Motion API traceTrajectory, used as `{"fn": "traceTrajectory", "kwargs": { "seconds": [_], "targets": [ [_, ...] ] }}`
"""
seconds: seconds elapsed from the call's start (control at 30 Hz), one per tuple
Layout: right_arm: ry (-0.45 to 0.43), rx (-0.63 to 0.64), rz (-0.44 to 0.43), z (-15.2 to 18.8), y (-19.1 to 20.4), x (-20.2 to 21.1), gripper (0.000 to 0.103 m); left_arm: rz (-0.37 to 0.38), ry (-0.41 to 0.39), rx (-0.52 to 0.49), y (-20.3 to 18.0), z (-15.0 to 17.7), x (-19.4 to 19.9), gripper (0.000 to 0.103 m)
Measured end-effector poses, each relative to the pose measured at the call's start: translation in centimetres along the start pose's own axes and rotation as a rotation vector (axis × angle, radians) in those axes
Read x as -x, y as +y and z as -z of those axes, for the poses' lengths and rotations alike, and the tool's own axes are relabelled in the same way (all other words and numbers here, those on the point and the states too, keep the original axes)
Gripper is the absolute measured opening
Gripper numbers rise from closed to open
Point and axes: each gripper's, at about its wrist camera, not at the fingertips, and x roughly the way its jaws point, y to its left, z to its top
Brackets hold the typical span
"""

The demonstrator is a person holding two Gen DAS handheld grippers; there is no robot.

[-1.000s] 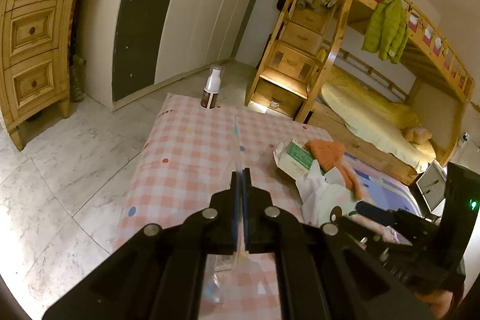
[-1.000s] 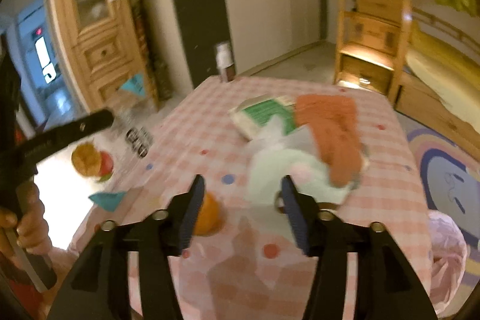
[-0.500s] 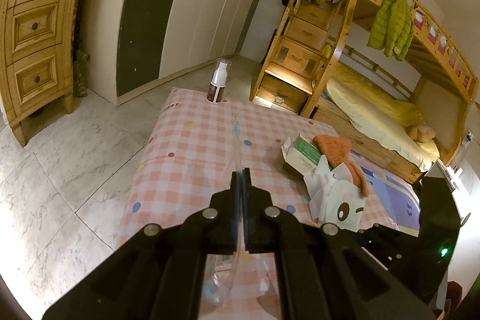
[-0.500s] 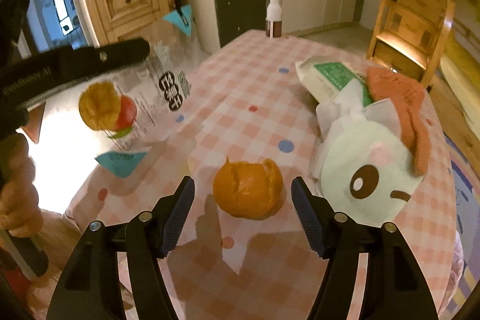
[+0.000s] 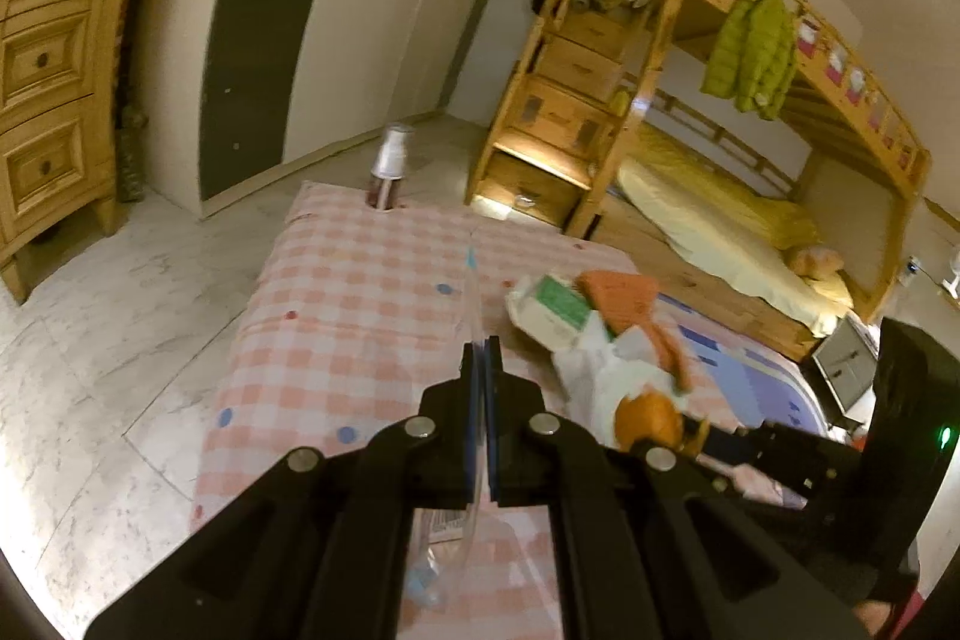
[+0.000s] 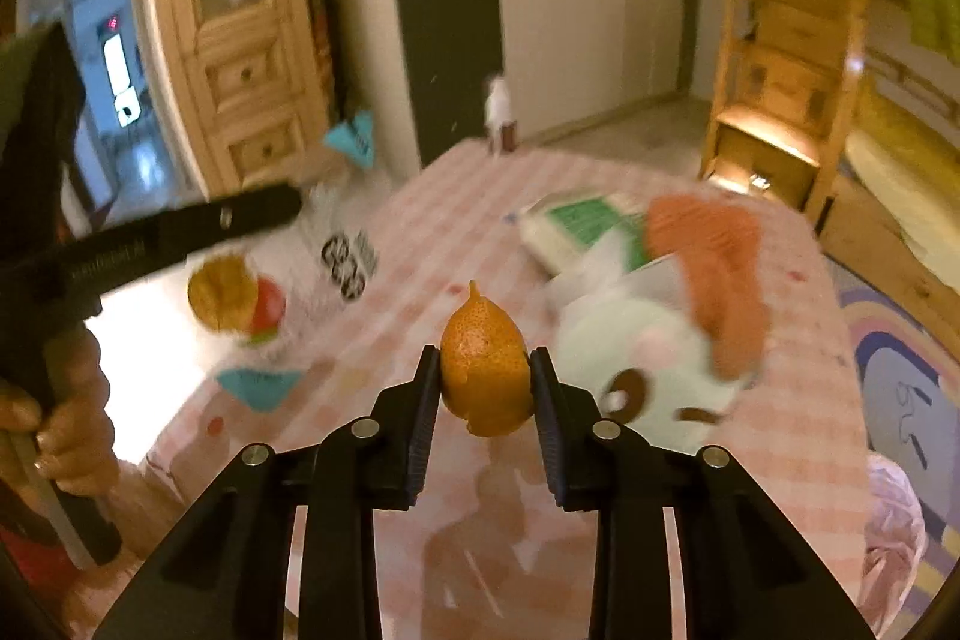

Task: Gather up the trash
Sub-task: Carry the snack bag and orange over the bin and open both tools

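The right gripper [image 6: 483, 376], whose jaws have just been closing, is clamped on the orange peel [image 6: 485, 370], lifted off the checked tablecloth [image 6: 780, 448]. The soft peel could be crushed or dropped short of the clear bag [image 6: 336, 244], pinched by the shut left gripper [image 5: 479, 352].

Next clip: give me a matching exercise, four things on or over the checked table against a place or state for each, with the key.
Things:
1. orange peel
2. clear plastic bag
3. spray bottle
4. orange cloth

Places or states:
A. stands at the table's far edge
B. clamped in the right gripper
C. lies across the white character bag
D. hangs from the shut left gripper

Pairs: 1-B, 2-D, 3-A, 4-C
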Motion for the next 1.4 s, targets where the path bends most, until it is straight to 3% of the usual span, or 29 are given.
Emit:
{"fn": "traceTrajectory", "kwargs": {
  "seconds": [0.4, 0.63, 0.87, 1.13, 1.4],
  "targets": [
    [-0.091, -0.104, 0.084, 0.4, -5.3, 3.4, 0.031, 0.186, 0.023, -0.072, -5.6, 0.8, -0.6, 0.0],
    [-0.126, -0.186, 0.19, 1.5, -9.2, 6.0, 0.031, 0.313, 0.026, -0.128, -10.4, 1.4, -1.4, 0.0],
    [-0.111, -0.304, 0.345, 3.7, -14.5, 7.9, 0.031, 0.399, 0.089, -0.188, -16.3, 2.2, -4.7, 0.0],
    [-0.089, -0.534, 0.533, 7.0, -21.5, 10.4, 0.031, 0.473, 0.181, -0.294, -24.7, 4.4, -9.8, 0.0],
    [-0.036, -0.674, 0.658, 10.4, -26.3, 11.8, 0.032, 0.547, 0.282, -0.298, -30.7, 6.4, -15.4, 0.0]
  ]
}}
